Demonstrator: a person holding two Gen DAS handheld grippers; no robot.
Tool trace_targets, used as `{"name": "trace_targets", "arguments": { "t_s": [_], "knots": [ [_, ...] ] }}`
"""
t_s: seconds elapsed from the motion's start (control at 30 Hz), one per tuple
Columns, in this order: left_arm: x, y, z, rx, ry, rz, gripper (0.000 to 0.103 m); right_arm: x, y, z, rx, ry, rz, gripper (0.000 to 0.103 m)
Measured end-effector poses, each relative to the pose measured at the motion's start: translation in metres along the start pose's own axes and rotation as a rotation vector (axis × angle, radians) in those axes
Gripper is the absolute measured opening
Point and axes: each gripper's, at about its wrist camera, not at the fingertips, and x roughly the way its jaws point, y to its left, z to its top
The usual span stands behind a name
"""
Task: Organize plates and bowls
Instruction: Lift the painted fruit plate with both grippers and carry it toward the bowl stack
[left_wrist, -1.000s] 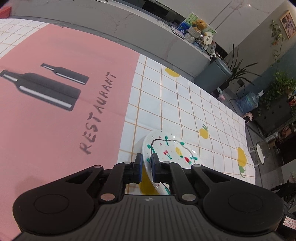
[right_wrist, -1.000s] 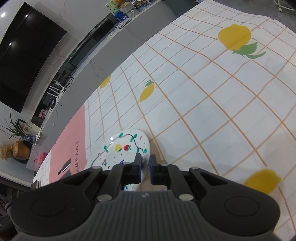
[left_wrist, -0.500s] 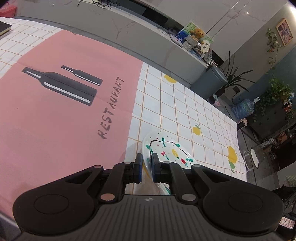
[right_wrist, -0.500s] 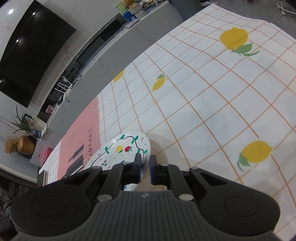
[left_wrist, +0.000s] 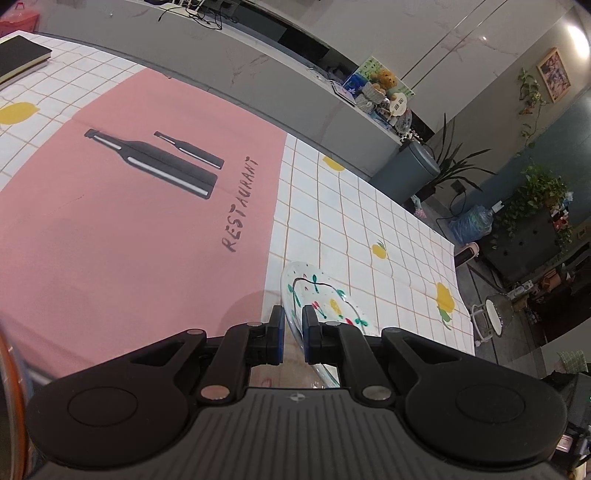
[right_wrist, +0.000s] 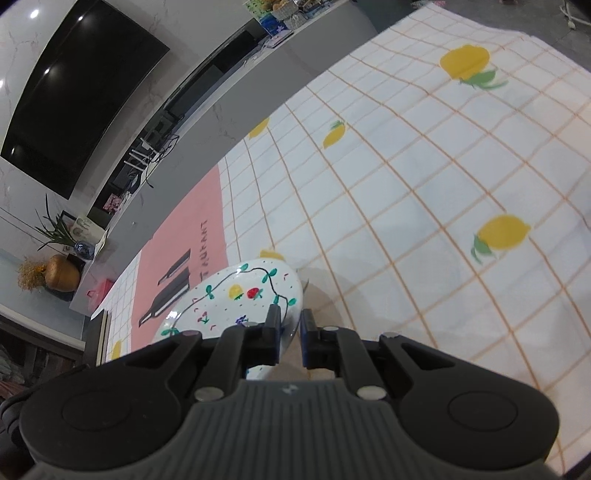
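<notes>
tablecloth (left_wrist: 369, 218) covers the whole work surface: white squares ruled in orange, yellow lemons scattered over it, and a broad pink panel (left_wrist: 122, 229) printed with two black bottles and the word restaurant. a dark book (left_wrist: 18, 59) lies at the far left corner of the cloth. beyond the table runs a long grey counter (left_wrist: 280, 92) with a teddy bear, baskets and cards at its end, then a grey bin, potted plants, a water jug on the floor and a framed picture. the right wrist view adds a large dark screen (right_wrist: 74, 103) on a marbled wall. white plate (left_wrist: 325, 302) with painted vines and fruit hangs tilted above the cloth, near the pink panel's edge. left gripper (left_wrist: 292, 332) is clamped on one rim, right gripper (right_wrist: 290, 332) clamped on the opposite rim.
</notes>
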Motion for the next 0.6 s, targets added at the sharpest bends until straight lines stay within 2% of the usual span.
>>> {"name": "trace_targets", "arguments": {
  "t_s": [0.6],
  "knots": [
    [-0.035,0.02,-0.04,0.025,0.025,0.014,0.01,-0.016,0.004,-0.049,-0.058,0.053,-0.028,0.009]
  ]
}}
